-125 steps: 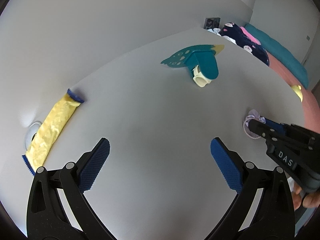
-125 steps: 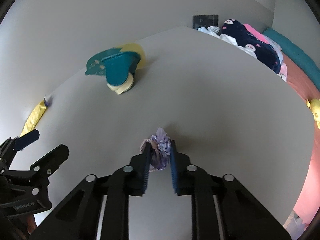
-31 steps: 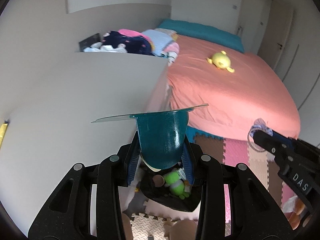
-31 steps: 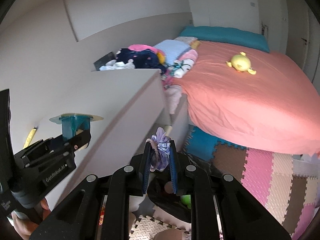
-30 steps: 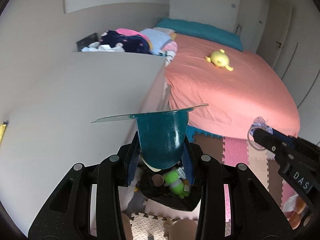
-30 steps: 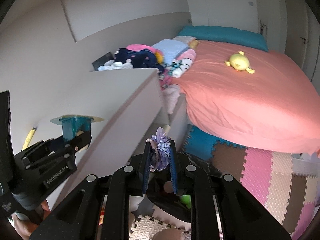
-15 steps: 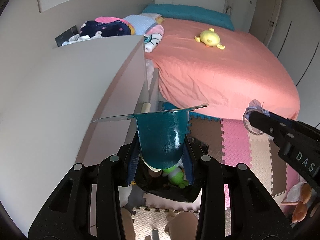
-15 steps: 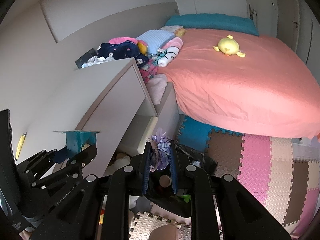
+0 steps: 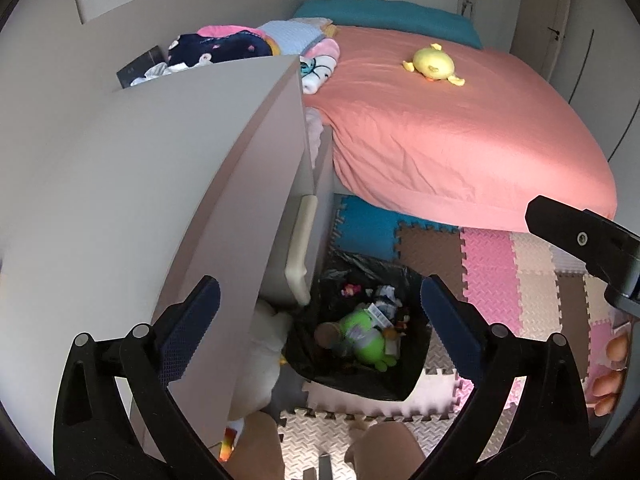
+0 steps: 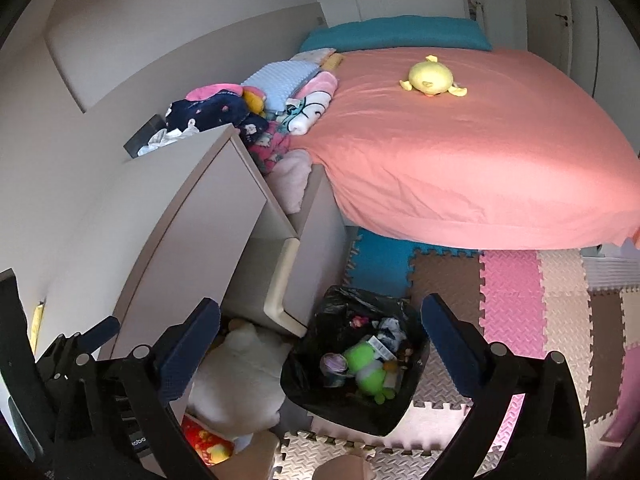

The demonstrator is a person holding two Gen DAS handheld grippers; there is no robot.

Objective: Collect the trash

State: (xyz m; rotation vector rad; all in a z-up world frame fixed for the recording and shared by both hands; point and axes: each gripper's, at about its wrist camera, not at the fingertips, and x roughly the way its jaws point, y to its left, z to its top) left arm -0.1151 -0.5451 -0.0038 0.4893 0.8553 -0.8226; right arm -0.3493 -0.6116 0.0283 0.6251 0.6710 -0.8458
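Note:
A bin with a black liner (image 9: pixel 362 270) stands on the floor by the desk, straight below both grippers. It holds a green toy (image 9: pixel 362 338) and several scraps. A purple hair tie (image 10: pixel 334 362) lies in the bin (image 10: pixel 304 384) beside the green toy (image 10: pixel 366 364), with something teal just under it. My left gripper (image 9: pixel 316 300) hangs above the bin, its jaws opening wide with nothing between them. My right gripper (image 10: pixel 320 318) does the same, jaws opening and empty. A yellow wrapper (image 10: pixel 38 320) lies on the desk top at the far left.
The grey desk (image 9: pixel 120 184) with a cream drawer handle (image 9: pixel 300 240) borders the bin on the left; a white plush (image 10: pixel 236 372) sits under it. A bed with a pink sheet (image 9: pixel 440 128) and yellow plush (image 9: pixel 434 64) lies beyond. Foam mat tiles (image 10: pixel 516 300) cover the floor.
Both grippers went from shut to wide open. The teal cup left the left jaws and the purple hair tie left the right jaws. Both hands sank closer to the bin.

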